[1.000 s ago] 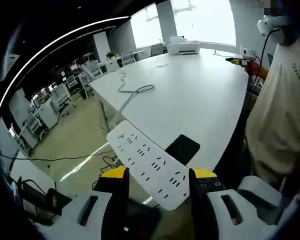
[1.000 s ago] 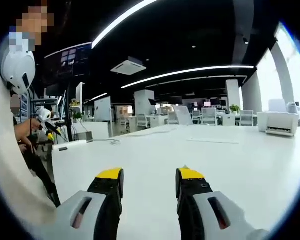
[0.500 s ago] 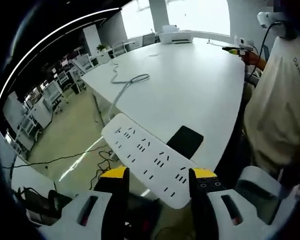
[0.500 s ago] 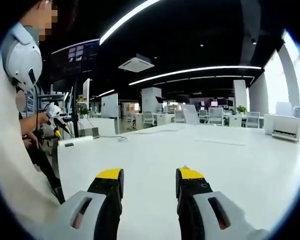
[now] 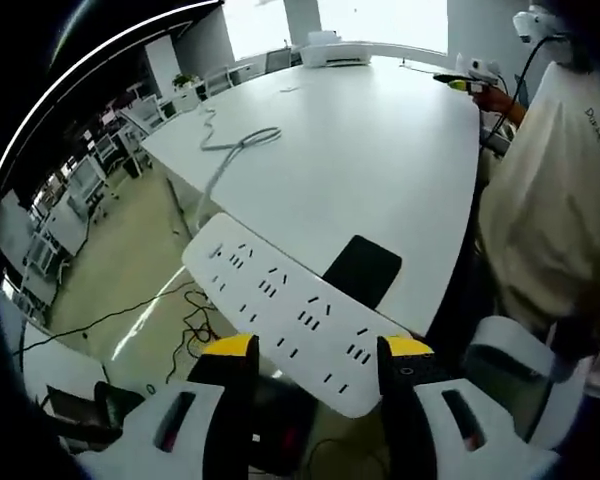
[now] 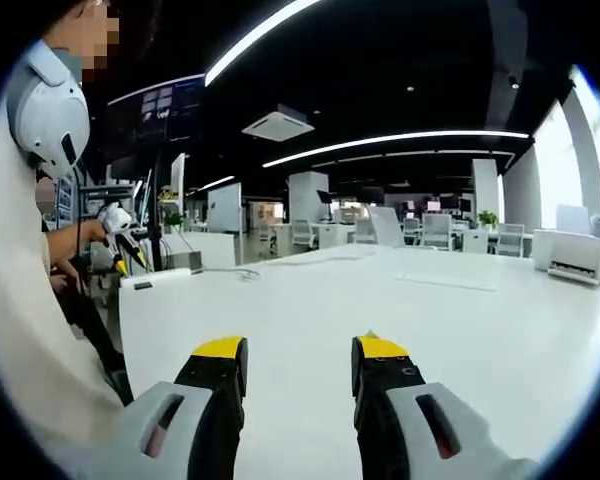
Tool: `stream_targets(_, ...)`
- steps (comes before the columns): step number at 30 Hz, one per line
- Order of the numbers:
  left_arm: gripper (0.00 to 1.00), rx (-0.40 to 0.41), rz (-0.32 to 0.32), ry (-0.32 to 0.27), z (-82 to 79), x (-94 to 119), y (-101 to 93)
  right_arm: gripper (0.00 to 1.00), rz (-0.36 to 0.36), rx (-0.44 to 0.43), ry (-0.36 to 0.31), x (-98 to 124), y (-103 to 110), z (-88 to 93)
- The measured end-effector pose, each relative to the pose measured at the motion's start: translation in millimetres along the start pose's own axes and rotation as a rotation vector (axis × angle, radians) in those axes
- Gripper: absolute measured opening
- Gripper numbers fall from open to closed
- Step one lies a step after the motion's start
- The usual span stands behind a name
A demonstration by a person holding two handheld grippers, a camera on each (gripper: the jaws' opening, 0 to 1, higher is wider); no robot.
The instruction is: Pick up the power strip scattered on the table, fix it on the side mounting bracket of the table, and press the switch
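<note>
Left gripper view, left to right: grey office floor with a loose black cable [image 5: 110, 315]; long white plastic power strip [image 5: 280, 305] with rows of dark socket slots, held off the corner of the large white table [image 5: 380, 150], near end clamped between the yellow-tipped jaws of the left gripper [image 5: 315, 350]; white cord [image 5: 225, 150] trailing from the strip's far end onto the tabletop; flat black rectangular pad [image 5: 363, 270] at the table edge, just beyond the strip; person in a cream shirt [image 5: 550, 200] at right. Compared with one second earlier, table and strip seen from higher and more steeply, the whole picture shifted, so mostly camera motion; strip in the same clamped position between the jaws. Judged stage: strip picked up and in transit toward the table's side; mounting bracket not identifiable; switch unpressed.

Right gripper view, left to right: person's cream sleeve [image 6: 20, 330] and white headset [image 6: 45, 110]; right gripper [image 6: 298, 360] low above the white tabletop, jaws parted, nothing between them; white printer [image 6: 578, 255] at far right.
</note>
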State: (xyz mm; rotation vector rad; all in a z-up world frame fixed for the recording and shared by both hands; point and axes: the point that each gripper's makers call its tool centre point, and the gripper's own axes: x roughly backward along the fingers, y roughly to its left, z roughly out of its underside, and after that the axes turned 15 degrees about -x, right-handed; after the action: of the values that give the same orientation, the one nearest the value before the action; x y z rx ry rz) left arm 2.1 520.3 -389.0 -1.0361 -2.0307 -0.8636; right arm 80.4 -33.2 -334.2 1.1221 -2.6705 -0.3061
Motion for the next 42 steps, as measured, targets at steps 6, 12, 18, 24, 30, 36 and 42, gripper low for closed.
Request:
stream_targets(6, 0.52, 0.001, 0.030, 0.028, 3.0, -2, -1.6, 0.38, 0.006, -0.005, -0.001, 1, -2, 1.2)
stream_targets(12, 0.49, 0.013, 0.060, 0.039, 5.1, -1, -2.9, 0.37, 0.012, -0.014, -0.005, 2, -5, 2.6)
stream_targets(18, 0.47, 0.007, 0.085, 0.050, 7.2, -1, -3.3, 0.37, 0.014, -0.018, -0.005, 2, -6, 3.4)
stream_targets(24, 0.45, 0.020, 0.111, 0.055, 9.9, -2, -3.1, 0.37, 0.015, -0.018, -0.006, 1, -5, 3.1)
stream_targets(30, 0.46, 0.022, 0.134, 0.068, 10.9, -4, -2.6, 0.37, 0.017, -0.011, 0.001, 0, -3, 4.3)
stream_targets(36, 0.45, 0.037, 0.165, 0.076, 11.6, -5, -2.6, 0.37, 0.019, -0.007, 0.003, -1, -1, 3.7)
stream_targets(42, 0.45, 0.073, 0.185, 0.081, 11.7, -7, -3.9, 0.37, 0.017, -0.001, 0.007, -2, 2, 3.6)
